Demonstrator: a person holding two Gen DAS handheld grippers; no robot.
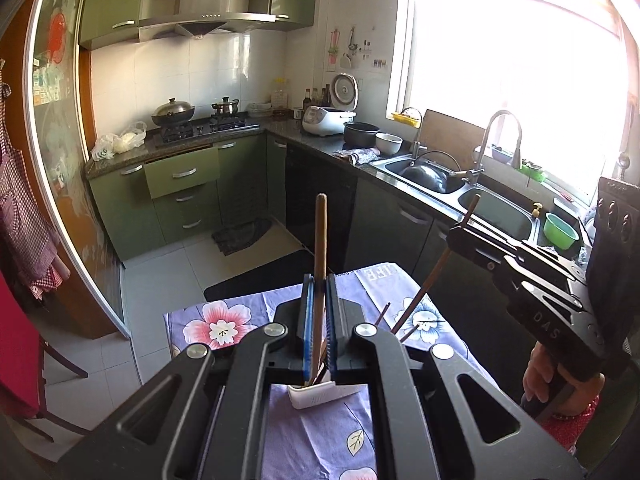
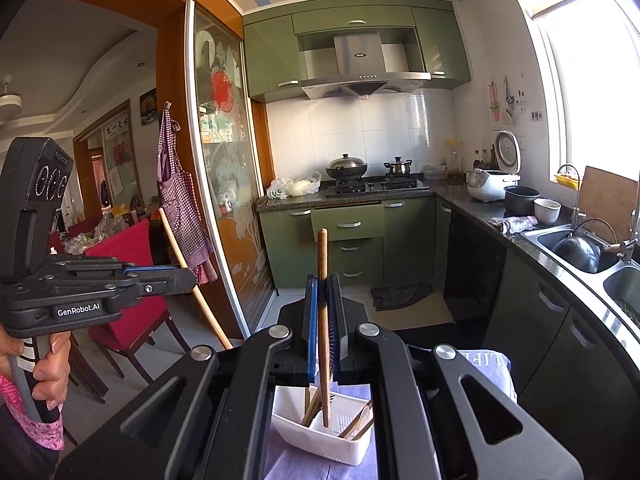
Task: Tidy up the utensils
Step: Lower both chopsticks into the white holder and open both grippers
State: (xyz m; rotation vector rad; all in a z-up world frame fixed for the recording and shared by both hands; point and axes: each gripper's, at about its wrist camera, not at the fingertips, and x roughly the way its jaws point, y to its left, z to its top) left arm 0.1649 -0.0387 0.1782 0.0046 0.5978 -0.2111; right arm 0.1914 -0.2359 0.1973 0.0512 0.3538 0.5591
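My left gripper (image 1: 319, 280) is shut on a brown wooden chopstick (image 1: 321, 232) that stands nearly upright between the blue pads. Below it, mostly hidden by the fingers, shows a corner of the white slotted basket (image 1: 316, 398). My right gripper (image 1: 454, 236) hangs at the right, shut on a darker chopstick (image 1: 432, 276) that slants down. In the right wrist view the right gripper (image 2: 322, 280) clamps its chopstick (image 2: 322, 256), whose lower end reaches into the basket (image 2: 320, 444), where several chopsticks lean. The left gripper (image 2: 188, 278) at the left holds a pale stick (image 2: 180, 248).
The basket sits on a table with a purple floral cloth (image 1: 224, 320). A double steel sink (image 1: 420, 168) and dark counter run along the right. Green cabinets (image 1: 180, 184) and a stove stand at the back. A red chair (image 2: 120, 264) and a glass sliding door (image 2: 224, 200) are left.
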